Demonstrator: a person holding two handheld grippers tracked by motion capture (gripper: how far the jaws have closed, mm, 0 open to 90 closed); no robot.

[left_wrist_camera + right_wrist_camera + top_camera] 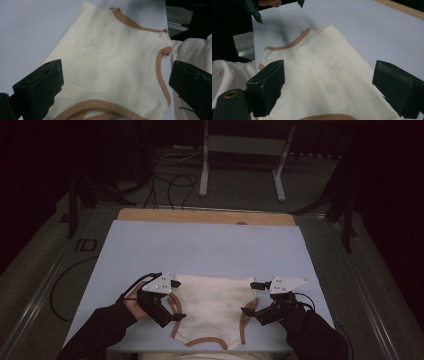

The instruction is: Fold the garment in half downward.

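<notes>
Near the six o'clock edge of the blue table (pixel 200 245) lies a cream garment (pixel 212 307) with brown trim, spread flat. At its nine o'clock side the left gripper (pixel 176 300) hovers, at its three o'clock side the right gripper (pixel 250 297). From the high view their jaw gap is hard to judge; each gripper view shows its own jaws spread wide over the cloth, gripping nothing. Only the left gripper view (pixel 115 72) shows the curved brown armhole trim close up, with more pale cloth past the table edge at three o'clock. From the right gripper view (pixel 329 80), the other gripper sits at eleven o'clock.
</notes>
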